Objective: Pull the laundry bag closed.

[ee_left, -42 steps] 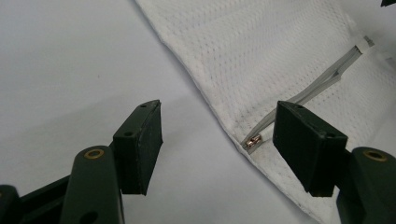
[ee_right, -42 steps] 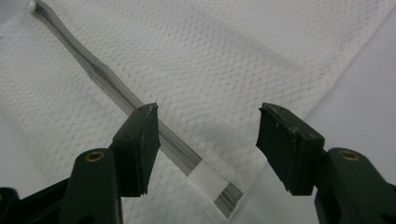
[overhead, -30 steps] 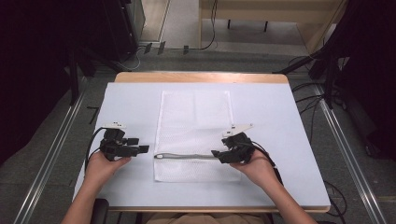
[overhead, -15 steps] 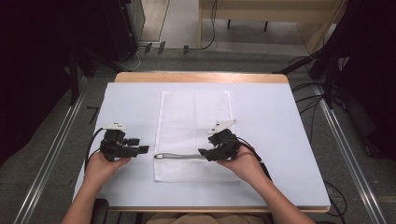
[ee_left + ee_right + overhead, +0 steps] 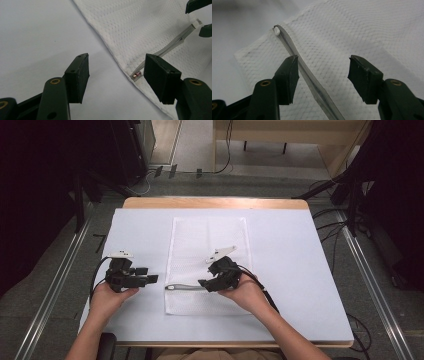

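The right gripper (image 5: 323, 77) stands with jaws apart, straddling the grey zipper (image 5: 312, 82) of the white mesh bag (image 5: 207, 240), gripping nothing; over the last second it has travelled leftward along that zipper from near the bag's right edge to its middle (a sliding run, I judge, working the zip); the left gripper (image 5: 116, 75) has stayed put, jaws also wide and empty, at the bag's left edge beside the zipper's metal end (image 5: 136, 74); the bag lies flat mid-table (image 5: 300, 260).
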A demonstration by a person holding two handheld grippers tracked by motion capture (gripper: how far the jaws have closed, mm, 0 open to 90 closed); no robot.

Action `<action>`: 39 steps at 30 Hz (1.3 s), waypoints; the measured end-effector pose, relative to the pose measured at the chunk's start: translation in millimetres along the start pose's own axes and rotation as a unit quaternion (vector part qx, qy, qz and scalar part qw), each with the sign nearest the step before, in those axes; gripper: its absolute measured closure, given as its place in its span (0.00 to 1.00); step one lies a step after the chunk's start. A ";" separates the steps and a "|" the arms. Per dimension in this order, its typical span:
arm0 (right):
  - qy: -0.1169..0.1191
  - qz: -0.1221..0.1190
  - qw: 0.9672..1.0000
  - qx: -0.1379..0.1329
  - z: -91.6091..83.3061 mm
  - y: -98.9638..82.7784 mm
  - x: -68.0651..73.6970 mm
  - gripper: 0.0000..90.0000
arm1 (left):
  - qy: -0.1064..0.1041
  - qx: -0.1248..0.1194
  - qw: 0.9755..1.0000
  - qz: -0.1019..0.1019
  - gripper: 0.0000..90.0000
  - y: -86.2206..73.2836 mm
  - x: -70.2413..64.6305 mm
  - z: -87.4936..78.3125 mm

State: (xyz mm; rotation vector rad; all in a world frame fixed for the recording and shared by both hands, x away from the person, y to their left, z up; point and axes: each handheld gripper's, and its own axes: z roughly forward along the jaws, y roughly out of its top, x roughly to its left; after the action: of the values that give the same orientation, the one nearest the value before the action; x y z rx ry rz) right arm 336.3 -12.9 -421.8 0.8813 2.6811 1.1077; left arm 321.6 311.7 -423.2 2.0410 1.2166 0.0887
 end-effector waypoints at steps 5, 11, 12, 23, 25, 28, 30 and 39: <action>0.007 0.000 1.000 -0.001 7.0 3.5 3.8 0.50 | 0.000 0.001 1.000 0.002 0.42 -0.1 -0.1 0.2; 0.019 -0.004 1.000 -0.001 15.6 7.9 12.3 0.56 | -0.001 0.002 1.000 0.002 0.42 -0.2 0.1 0.4; 0.021 -0.002 1.000 -0.001 17.4 8.6 13.6 0.56 | 0.000 0.004 1.000 0.002 0.42 -0.1 0.3 0.4; 0.061 0.008 0.998 -0.006 38.5 10.9 28.1 0.68 | -0.001 -0.011 1.000 0.003 0.54 -0.8 -0.6 -0.8; 0.067 0.013 0.998 -0.002 41.9 11.2 30.0 0.70 | -0.002 -0.011 1.000 0.000 0.54 -0.8 -0.3 -1.2; 0.074 0.014 0.997 0.006 48.2 11.4 33.4 0.73 | 0.003 -0.011 1.000 -0.009 0.55 0.0 -0.6 -2.4; 0.075 0.005 0.997 0.004 51.5 11.8 36.7 0.79 | 0.008 -0.011 1.000 -0.012 0.53 0.3 -0.1 -2.8; 0.079 0.004 0.997 0.003 66.4 13.8 43.8 0.82 | 0.008 -0.002 1.000 -0.013 0.51 -0.1 2.1 -1.9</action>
State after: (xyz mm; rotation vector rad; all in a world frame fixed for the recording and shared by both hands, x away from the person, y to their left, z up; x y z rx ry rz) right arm 327.1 59.7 -455.8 0.8380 2.8104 1.2201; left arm 321.9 314.4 -422.5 2.0232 1.2525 0.0953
